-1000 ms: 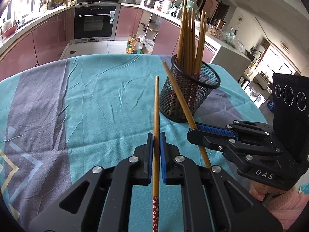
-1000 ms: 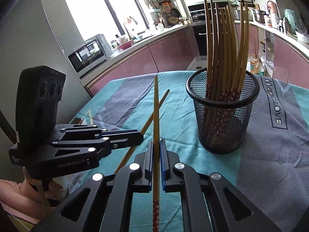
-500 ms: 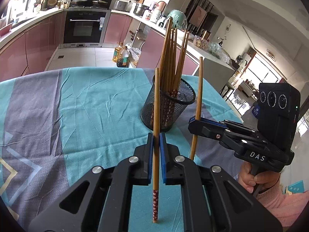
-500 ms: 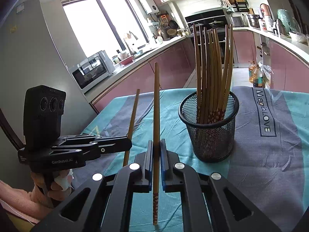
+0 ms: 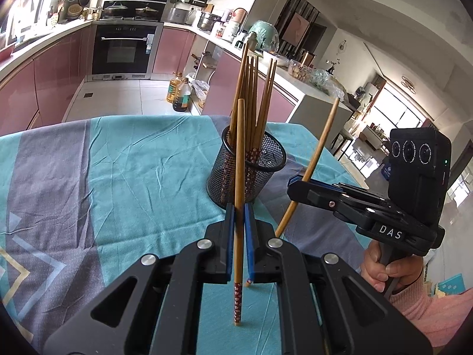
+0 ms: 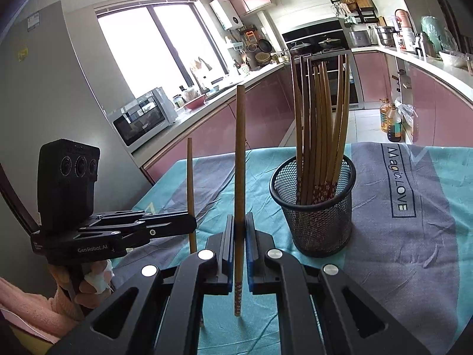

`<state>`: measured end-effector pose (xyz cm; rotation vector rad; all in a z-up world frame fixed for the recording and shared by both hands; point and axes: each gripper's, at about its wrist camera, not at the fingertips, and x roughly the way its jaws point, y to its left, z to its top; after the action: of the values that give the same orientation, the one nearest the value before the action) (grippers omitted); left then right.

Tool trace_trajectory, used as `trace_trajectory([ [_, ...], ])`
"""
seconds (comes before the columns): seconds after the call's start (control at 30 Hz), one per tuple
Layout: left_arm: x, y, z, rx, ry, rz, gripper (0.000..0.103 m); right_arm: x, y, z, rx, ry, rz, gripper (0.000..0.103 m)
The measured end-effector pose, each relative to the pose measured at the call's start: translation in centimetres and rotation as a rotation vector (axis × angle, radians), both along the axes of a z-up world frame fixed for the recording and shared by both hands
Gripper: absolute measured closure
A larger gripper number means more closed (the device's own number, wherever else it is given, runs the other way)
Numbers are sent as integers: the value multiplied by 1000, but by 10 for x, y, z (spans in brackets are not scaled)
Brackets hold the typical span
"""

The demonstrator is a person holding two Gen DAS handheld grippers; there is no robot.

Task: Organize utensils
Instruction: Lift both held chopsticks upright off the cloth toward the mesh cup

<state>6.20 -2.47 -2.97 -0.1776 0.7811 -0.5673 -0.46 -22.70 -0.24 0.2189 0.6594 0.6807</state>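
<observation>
Near the table's (image 5: 124, 159) far edge, carrying: left gripper (image 5: 239, 230) and right gripper (image 6: 240, 236) each pinching a chopstick (image 5: 240, 153); next, lifting over cup (image 6: 313, 207)

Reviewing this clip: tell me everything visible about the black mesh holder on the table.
The mesh holder is a round, open-topped cup of black wire mesh, seemingly metal, with a solid rolled rim. It stands upright on the teal and grey tablecloth, ahead of both hand-held grippers and touched by neither. A bundle of wooden chopsticks stands inside, leaning against the rim and fanning outward, their red flower-patterned ends down and showing through the mesh. How many there are cannot be counted exactly.
</observation>
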Motion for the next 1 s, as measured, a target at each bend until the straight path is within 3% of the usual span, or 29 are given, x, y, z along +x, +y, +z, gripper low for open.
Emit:
trace_trajectory([
  [1.0,0,-9,15,-3,-58,-26,96,0,-11,17,-3,-50,-29,97],
])
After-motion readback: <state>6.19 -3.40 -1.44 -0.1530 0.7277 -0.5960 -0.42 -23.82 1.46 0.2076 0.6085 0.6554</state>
